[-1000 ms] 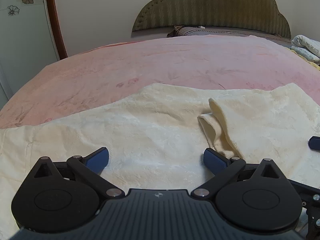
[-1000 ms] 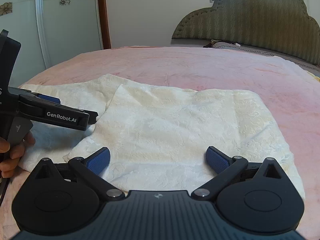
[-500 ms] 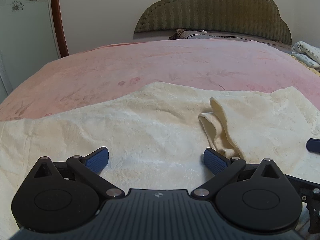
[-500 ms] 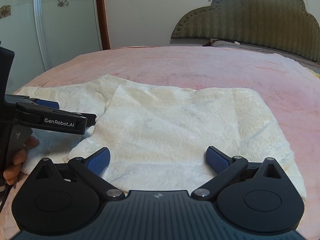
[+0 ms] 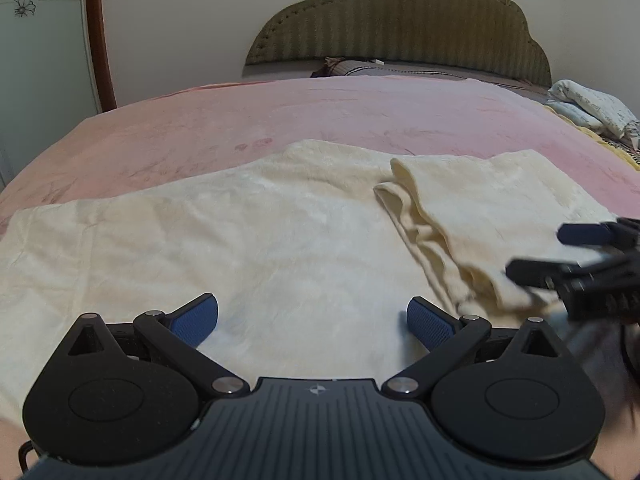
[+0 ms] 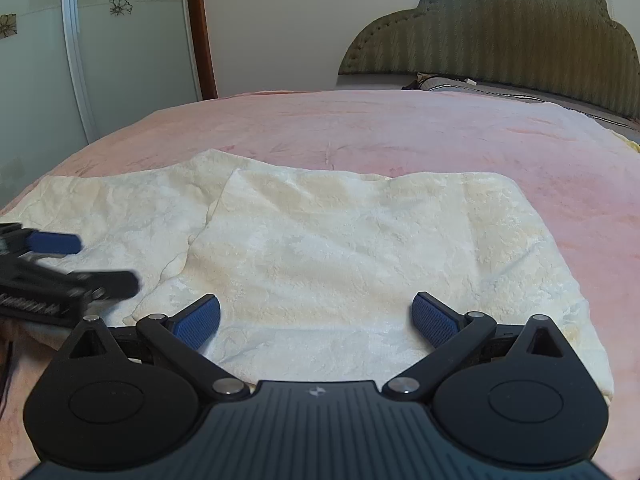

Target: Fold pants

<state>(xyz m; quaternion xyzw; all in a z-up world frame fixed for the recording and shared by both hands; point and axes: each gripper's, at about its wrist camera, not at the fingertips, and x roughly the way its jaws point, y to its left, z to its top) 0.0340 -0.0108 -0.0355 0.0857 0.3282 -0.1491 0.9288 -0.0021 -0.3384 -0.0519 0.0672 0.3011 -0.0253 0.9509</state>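
Cream-white pants [image 5: 248, 232] lie flat on the pink bed, with the right part folded over into a doubled layer [image 5: 492, 204]. In the right wrist view the folded layer [image 6: 360, 240] fills the middle and the single layer [image 6: 120, 208] lies to the left. My left gripper [image 5: 312, 322] is open and empty, low over the near edge of the single layer. My right gripper [image 6: 316, 320] is open and empty, low over the near edge of the folded layer. Each gripper shows in the other's view, the right gripper at the right [image 5: 576, 256] and the left gripper at the left [image 6: 60, 260].
The pink bedspread [image 5: 320, 120] stretches to a green padded headboard [image 5: 400, 28]. Folded cloths [image 5: 588, 106] lie at the far right bed edge. A glass door with flower prints [image 6: 60, 60] and a wooden frame [image 6: 202, 28] stand to the left.
Both grippers have pulled back and risen slightly, so more of the room shows. The right gripper now reaches further into the left view. The pants have not moved.
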